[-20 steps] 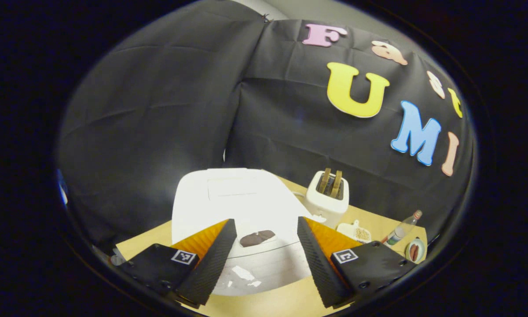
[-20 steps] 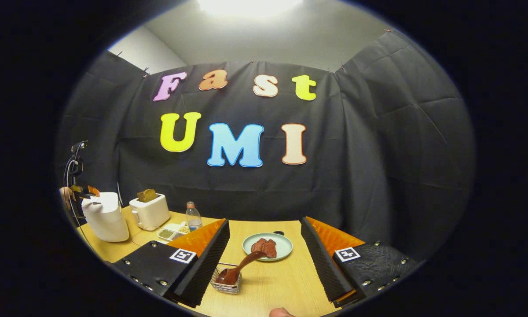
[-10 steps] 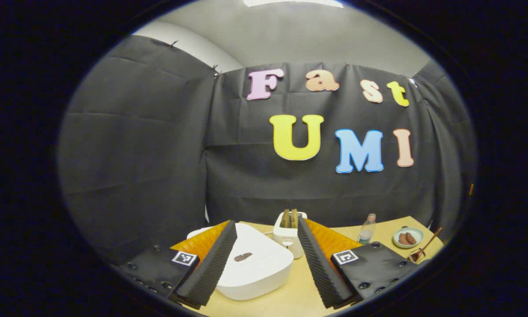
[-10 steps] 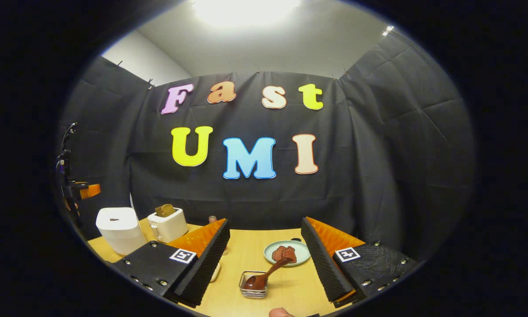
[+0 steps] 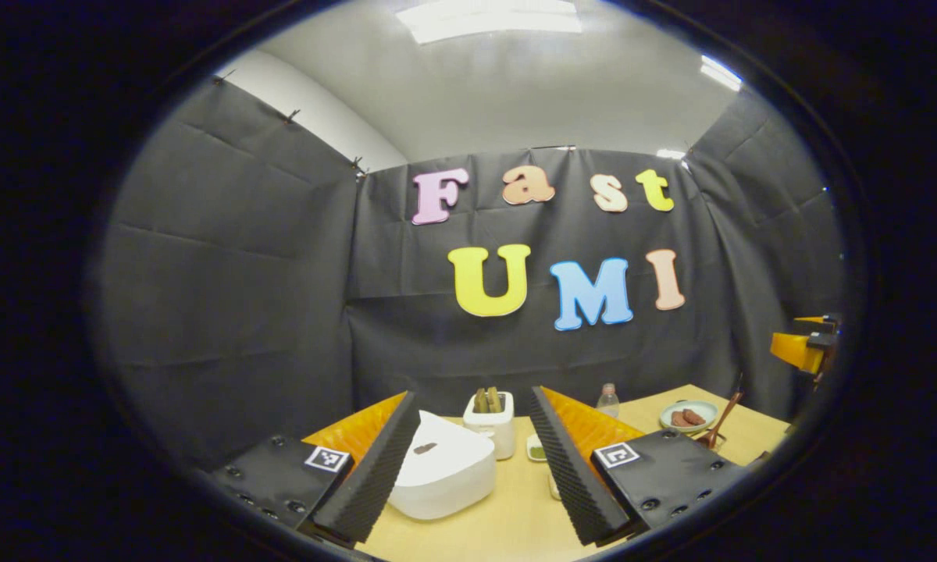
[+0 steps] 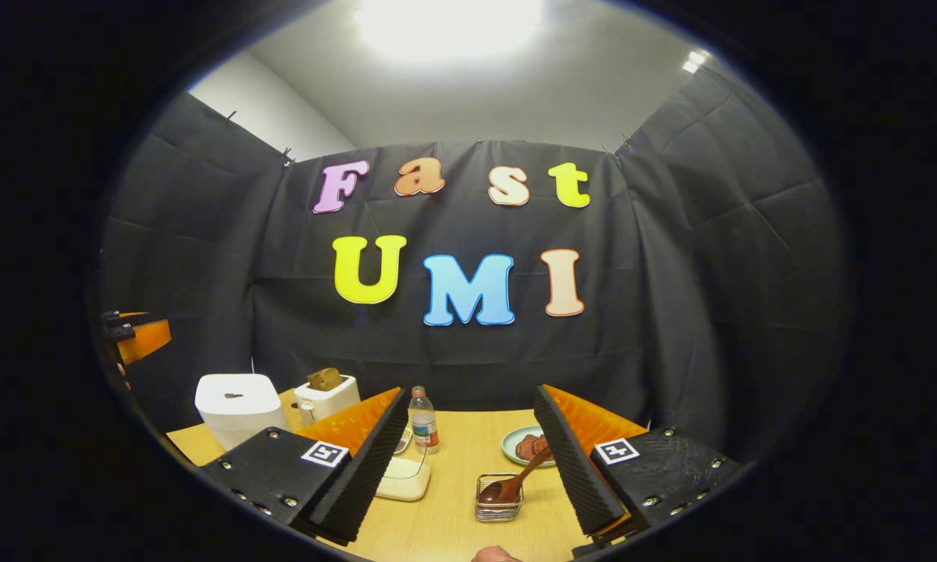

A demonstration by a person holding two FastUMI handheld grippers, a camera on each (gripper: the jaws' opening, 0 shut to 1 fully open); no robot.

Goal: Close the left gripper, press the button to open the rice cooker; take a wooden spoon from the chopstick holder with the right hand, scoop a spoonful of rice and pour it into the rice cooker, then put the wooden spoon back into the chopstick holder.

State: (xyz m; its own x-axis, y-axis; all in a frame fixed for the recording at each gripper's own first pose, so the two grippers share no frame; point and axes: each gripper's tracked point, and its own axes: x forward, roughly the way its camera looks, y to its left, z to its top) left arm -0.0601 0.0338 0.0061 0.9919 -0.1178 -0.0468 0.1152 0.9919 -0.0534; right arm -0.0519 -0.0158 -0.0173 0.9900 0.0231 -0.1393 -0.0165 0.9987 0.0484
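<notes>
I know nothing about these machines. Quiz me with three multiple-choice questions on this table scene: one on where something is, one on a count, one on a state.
1. Where is the wooden spoon?
A. In the wire chopstick holder
B. On the plate
C. Inside the rice cooker

2. How many toast slices stick out of the toaster?
A. None
B. Two
C. Five

3. What state is the rice cooker lid in?
A. Removed
B. Raised open
C. Closed

Answers:
1 A: the right gripper view shows the spoon's bowl in the holder, handle leaning toward the plate.
2 B: two slices show in the left gripper view.
3 C: the lid lies flat on the cooker.
</notes>
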